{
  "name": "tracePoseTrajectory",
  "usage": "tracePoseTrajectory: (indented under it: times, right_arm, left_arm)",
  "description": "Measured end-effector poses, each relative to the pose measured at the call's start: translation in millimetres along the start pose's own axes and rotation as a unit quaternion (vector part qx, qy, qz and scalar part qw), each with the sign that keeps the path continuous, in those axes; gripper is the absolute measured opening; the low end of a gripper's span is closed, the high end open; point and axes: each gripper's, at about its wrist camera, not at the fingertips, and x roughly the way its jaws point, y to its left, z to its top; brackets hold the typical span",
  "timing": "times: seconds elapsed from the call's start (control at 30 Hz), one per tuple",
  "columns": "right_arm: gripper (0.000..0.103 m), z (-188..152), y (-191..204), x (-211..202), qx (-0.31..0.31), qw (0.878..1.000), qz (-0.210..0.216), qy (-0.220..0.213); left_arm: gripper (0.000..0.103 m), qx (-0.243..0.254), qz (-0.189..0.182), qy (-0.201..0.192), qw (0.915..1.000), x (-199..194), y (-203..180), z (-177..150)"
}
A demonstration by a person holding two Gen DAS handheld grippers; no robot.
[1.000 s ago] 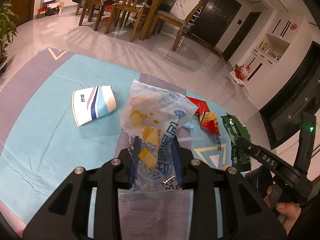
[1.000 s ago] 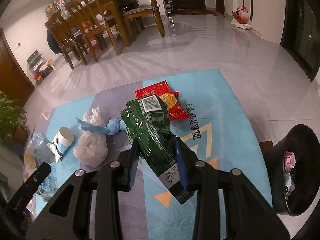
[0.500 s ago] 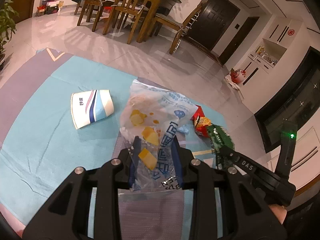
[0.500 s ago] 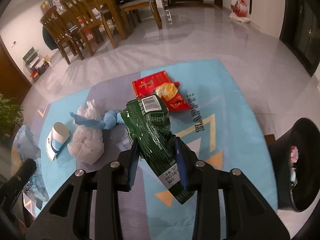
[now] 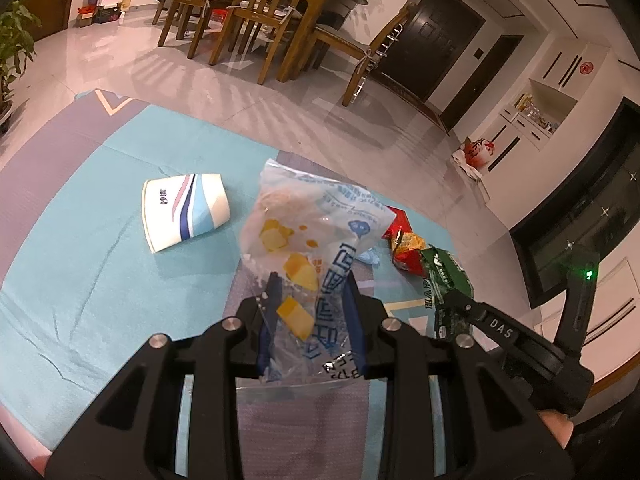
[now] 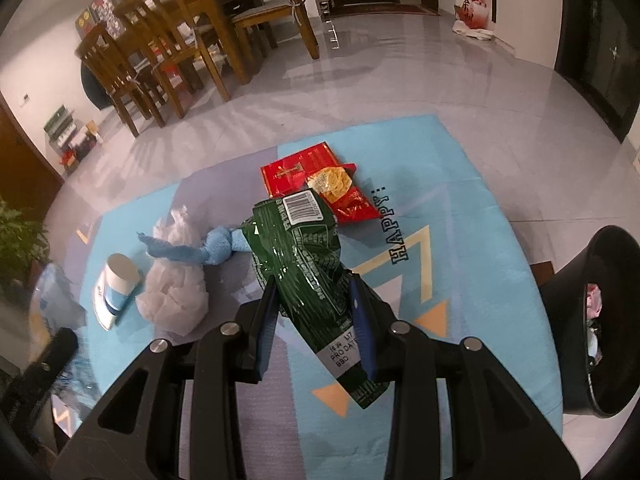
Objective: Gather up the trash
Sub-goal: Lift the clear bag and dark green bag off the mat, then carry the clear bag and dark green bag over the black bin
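Note:
My left gripper (image 5: 313,284) is shut on a clear plastic bag (image 5: 316,220) with blue print and yellow bits inside, held up above the mat. My right gripper (image 6: 313,286) is shut on a crumpled green snack wrapper (image 6: 304,248), also lifted off the mat. In the left wrist view the right gripper (image 5: 460,300) shows at the right with the green wrapper (image 5: 444,276) in it. A black trash bin (image 6: 564,340) with some trash inside stands at the right edge, off the mat.
On the blue and grey mat (image 5: 80,260) lie a tipped paper cup (image 5: 186,210), a red wrapper (image 6: 320,184), a white plastic bag (image 6: 176,292) and a knotted blue cloth (image 6: 212,248). Wooden chairs and a table stand beyond on the tiled floor.
In the left wrist view the right gripper and its green wrapper have drifted slightly left. Both grips are unchanged and the items on the mat have not moved.

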Motion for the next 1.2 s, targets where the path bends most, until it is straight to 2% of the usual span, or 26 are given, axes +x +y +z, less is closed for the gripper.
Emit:
tracePoseTrajectory:
  times: [0.4, 0.73, 0.83, 1.03, 1.2]
  right_arm:
    - [0.035, 0.2, 1.2, -3.3, -0.011, 1.000, -0.016, -0.011]
    - [0.035, 7.7, -14.3, -12.1, 0.015, 1.000, -0.010, -0.017]
    - [0.035, 10.9, -18.1, -22.4, 0.015, 0.999, -0.015, -0.030]
    - [0.035, 17.4, -34.0, -54.4, 0.018, 0.996, -0.044, -0.081]
    - [0.035, 22.2, -65.3, -74.1, 0.055, 0.994, -0.028, -0.089]
  left_arm:
    - [0.031, 0.009, -0.007, 0.002, 0.9999, 4.4, -2.4, -1.3]
    - [0.031, 0.018, -0.006, 0.007, 0.9998, 5.5, -6.6, -9.7]
    - [0.031, 0.015, -0.009, 0.013, 0.9998, 4.1, -17.3, -9.2]
    - [0.031, 0.004, -0.027, -0.016, 0.9995, -18.7, -43.4, -11.4]
    - [0.031, 0.018, -0.030, -0.018, 0.9992, -28.0, -71.3, -15.7]
